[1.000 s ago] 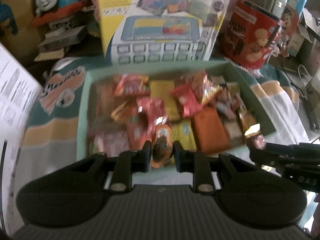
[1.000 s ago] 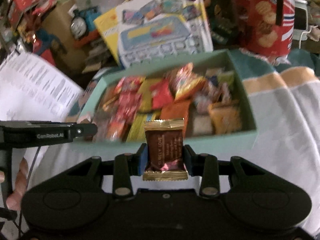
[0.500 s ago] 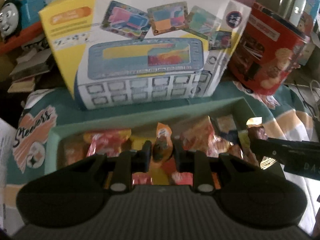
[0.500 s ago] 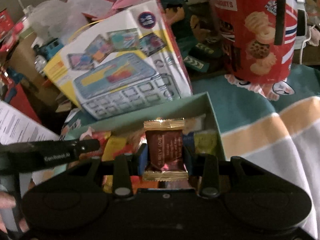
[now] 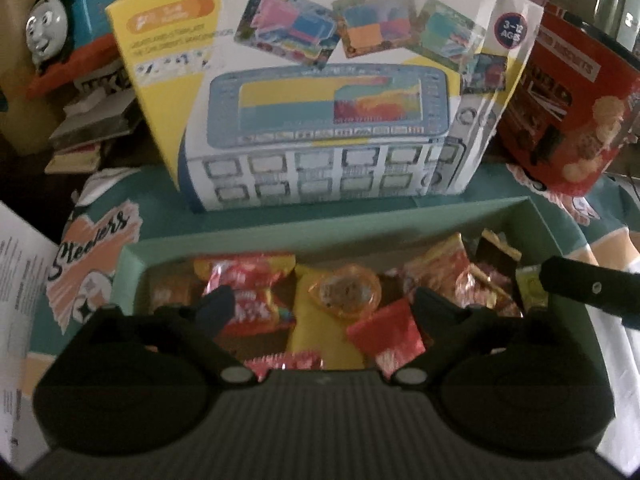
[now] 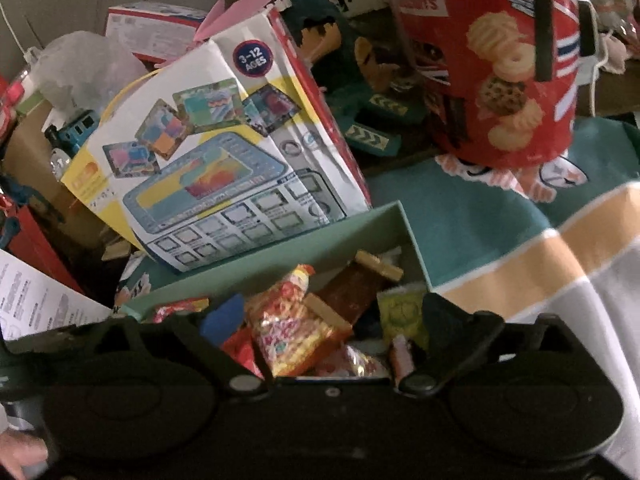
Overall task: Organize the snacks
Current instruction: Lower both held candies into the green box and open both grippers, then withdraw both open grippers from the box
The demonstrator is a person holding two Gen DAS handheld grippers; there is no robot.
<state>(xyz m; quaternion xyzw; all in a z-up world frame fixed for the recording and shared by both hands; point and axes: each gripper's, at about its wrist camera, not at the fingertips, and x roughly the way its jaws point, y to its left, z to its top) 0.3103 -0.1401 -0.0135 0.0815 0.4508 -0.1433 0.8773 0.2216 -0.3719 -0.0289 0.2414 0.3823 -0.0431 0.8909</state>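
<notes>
A pale green box (image 5: 240, 240) holds several snack packets. My left gripper (image 5: 324, 300) is open and empty above its far part. The round orange snack (image 5: 346, 290) lies in the box between my left fingertips, on a yellow packet (image 5: 316, 336). My right gripper (image 6: 332, 312) is open and empty over the box's right end (image 6: 360, 232). The brown chocolate packet (image 6: 356, 284) lies in the box's far right corner, beside an orange patterned bag (image 6: 292, 320). The right gripper's finger (image 5: 592, 292) shows at the right of the left wrist view.
A toy box with a keyboard picture (image 5: 328, 96) stands right behind the green box. A red biscuit tin (image 6: 492, 52) stands at the back right. A blue toy train (image 5: 68, 28) is back left. A printed sheet (image 5: 20, 300) lies at the left. A striped cloth (image 6: 540, 248) covers the surface.
Both grippers have opened. The orange snack and the brown chocolate packet have dropped out of them into the box. Both views have moved closer to the box's far side.
</notes>
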